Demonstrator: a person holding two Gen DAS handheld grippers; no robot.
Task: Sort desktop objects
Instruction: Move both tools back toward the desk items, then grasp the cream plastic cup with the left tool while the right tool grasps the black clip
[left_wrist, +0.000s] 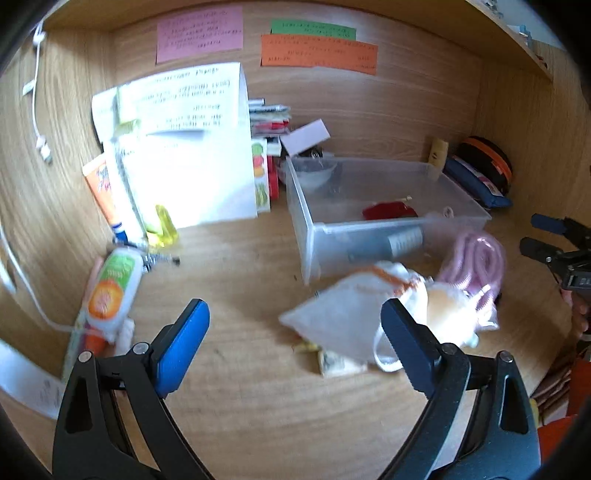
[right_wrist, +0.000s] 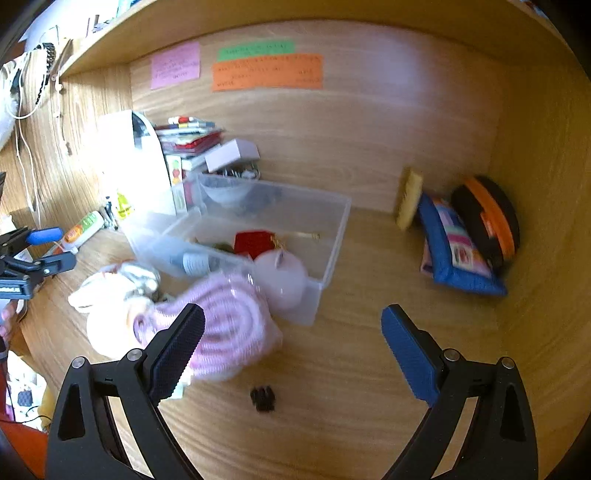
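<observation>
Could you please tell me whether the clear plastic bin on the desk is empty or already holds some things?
Not empty. The clear plastic bin already holds a red pouch and a dark cylindrical item along its front wall.

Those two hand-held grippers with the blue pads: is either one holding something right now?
No. The left hand-held gripper and the right hand-held gripper are both open with nothing between their pads, above the desk near the pink coiled cord.
</observation>
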